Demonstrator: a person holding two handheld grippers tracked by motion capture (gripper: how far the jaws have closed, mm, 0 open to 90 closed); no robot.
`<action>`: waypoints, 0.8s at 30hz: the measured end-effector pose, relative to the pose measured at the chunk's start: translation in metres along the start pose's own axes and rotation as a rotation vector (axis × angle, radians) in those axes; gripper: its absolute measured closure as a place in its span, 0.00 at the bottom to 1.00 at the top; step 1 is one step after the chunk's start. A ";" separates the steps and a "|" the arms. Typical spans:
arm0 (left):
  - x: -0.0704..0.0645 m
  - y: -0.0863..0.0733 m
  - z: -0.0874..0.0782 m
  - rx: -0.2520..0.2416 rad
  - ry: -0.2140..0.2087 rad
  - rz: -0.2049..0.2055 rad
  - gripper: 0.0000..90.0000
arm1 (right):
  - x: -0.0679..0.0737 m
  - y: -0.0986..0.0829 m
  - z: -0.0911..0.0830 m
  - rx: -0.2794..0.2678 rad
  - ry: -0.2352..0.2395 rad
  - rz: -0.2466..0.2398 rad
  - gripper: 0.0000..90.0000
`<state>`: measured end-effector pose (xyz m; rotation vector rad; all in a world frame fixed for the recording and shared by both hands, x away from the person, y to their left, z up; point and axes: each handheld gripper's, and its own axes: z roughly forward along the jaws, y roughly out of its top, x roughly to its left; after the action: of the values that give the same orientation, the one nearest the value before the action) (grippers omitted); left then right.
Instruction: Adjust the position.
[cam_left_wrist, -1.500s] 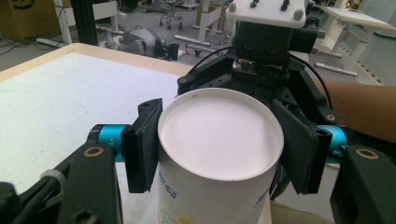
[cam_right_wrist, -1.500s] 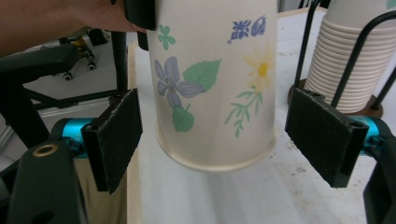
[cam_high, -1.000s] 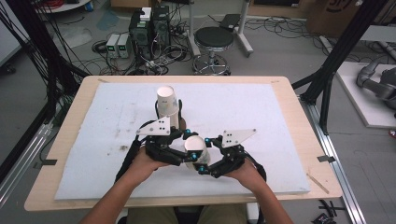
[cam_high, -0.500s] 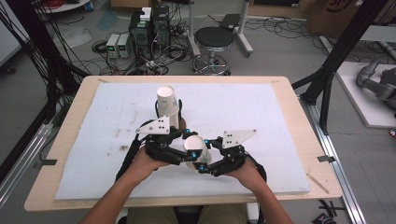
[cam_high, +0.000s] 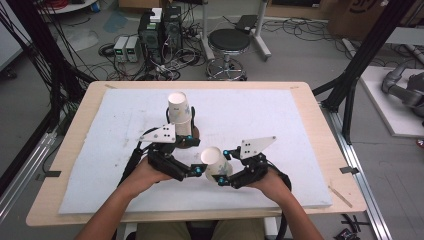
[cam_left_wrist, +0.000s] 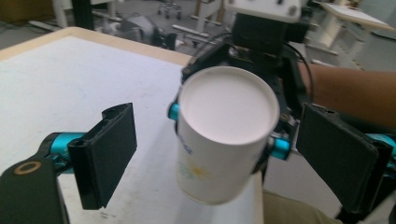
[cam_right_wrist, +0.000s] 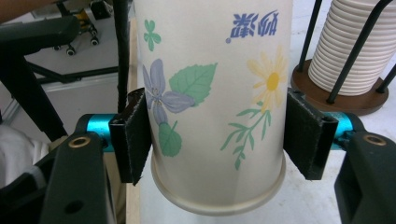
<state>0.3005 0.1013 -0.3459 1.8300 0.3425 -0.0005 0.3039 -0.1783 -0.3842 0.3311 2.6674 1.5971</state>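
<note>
A paper cup with a flower print is clamped upside down in my right gripper, near the table's front middle. In the right gripper view the two pads press on the sides of the cup, rim downward. My left gripper faces it from the left. In the left gripper view the flat bottom of the cup points at the camera, and my left gripper's jaws stand wide on either side of it without touching. A stack of paper cups stands in a wire holder behind the left gripper.
A white foam board covers the wooden table. The cup stack sits on a round brown base with black wire uprights, close to the right gripper's far side. A stool and electronics stand on the floor beyond.
The right gripper and its cup have drifted slightly to the right and toward the front edge. The left gripper stays open beside it.
</note>
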 end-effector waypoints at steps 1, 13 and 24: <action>-0.001 0.000 -0.001 0.005 -0.009 0.004 0.14 | 0.000 0.001 -0.001 0.005 -0.001 -0.003 0.36; -0.002 0.003 -0.006 0.031 -0.015 0.010 0.14 | -0.002 0.013 -0.012 0.069 -0.028 -0.043 0.37; -0.004 0.008 0.000 0.110 -0.019 0.052 0.14 | 0.004 0.029 -0.012 0.219 -0.021 -0.122 0.37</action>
<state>0.2984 0.0981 -0.3375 1.9466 0.2863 -0.0004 0.3034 -0.1743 -0.3526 0.1821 2.7912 1.2653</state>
